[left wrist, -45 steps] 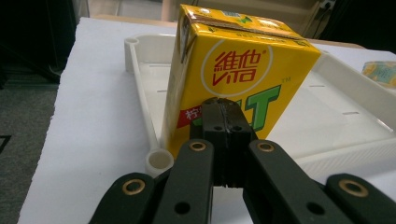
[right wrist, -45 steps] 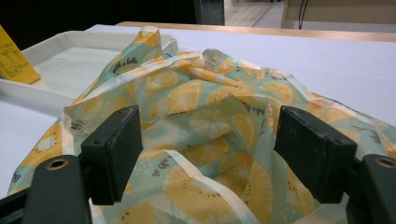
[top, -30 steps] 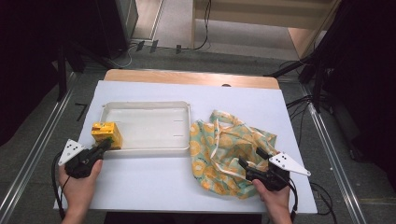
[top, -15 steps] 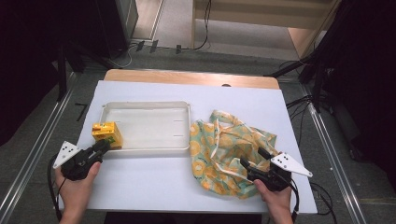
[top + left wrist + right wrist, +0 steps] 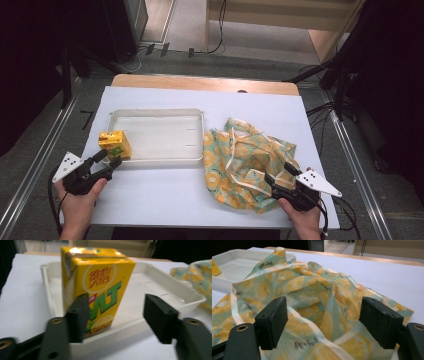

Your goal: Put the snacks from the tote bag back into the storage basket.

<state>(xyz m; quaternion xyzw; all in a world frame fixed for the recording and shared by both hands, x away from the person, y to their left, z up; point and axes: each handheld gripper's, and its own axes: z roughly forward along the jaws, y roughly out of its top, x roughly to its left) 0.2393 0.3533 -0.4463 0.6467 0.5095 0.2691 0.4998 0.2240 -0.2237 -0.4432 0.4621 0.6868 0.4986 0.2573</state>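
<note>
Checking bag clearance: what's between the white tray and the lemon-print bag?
Nothing: in the high view a narrow strip of bare white table separates the tray from the bag.

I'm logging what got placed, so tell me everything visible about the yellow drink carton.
The yellow drink carton is a small rectangular box, apparently coated paper, printed with a round logo, green letters and a lemon slice. It stands upright and closed in the near left corner of the white tray. The left tongs have just been opening; their pads stand apart from it, so only the tray touches it.
</note>
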